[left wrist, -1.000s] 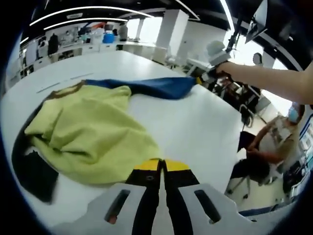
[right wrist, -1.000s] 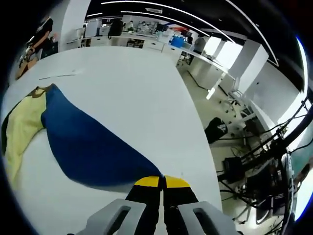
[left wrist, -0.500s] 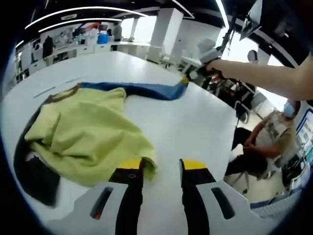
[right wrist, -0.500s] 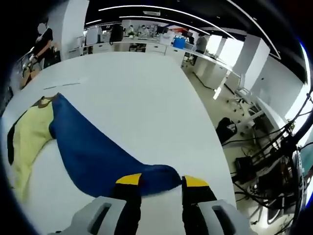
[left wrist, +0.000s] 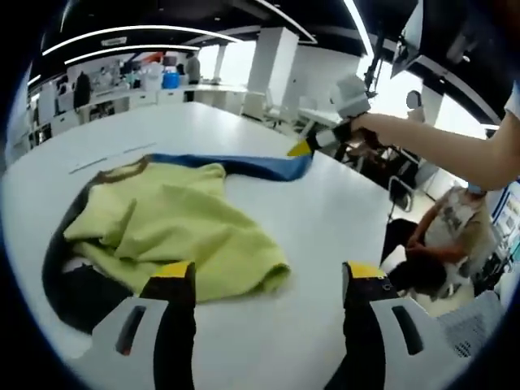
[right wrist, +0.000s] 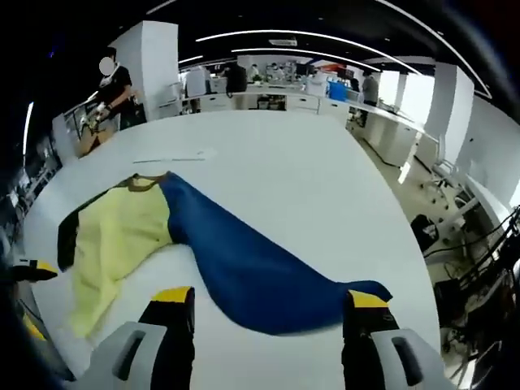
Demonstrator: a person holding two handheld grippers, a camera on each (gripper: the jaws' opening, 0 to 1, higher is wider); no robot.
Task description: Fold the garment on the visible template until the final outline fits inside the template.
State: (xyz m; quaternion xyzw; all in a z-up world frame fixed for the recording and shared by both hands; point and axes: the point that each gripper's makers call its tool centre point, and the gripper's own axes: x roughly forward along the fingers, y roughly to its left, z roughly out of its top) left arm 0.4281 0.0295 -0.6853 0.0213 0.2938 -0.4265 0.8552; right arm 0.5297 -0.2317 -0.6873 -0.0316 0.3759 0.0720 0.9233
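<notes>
Both pairs of jaws stand wide apart and hold nothing. A second ago each pair was pressed shut on cloth, the left gripper (left wrist: 268, 284) on the near hem of the yellow body and the right gripper (right wrist: 268, 305) on the far tip of the blue part; half a second ago they were parting, and now the cloth lies free on the table (left wrist: 325, 219). In the left gripper view the yellow hem rests just beyond and between the jaws, bunched and wrinkled, not flat. In the right gripper view the blue tip lies between the jaws, close to the right one, spread out long toward the table's right edge. The right gripper also shows in the left gripper view, far right, lifted just above the blue tip. I judge this to be a release after stretching the garment (left wrist: 171, 227) out, so folding proper has not begun: the piece is one long sprawl, yellow and black at the left, blue running right. Thin lines on the table (right wrist: 175, 158) beyond the collar may be template marks; I cannot tell whether the garment sits inside them. Count: one garment, two grippers, one table, and one seated person (left wrist: 443, 244) beyond the table's right edge, one standing person (right wrist: 112, 81) far left.
</notes>
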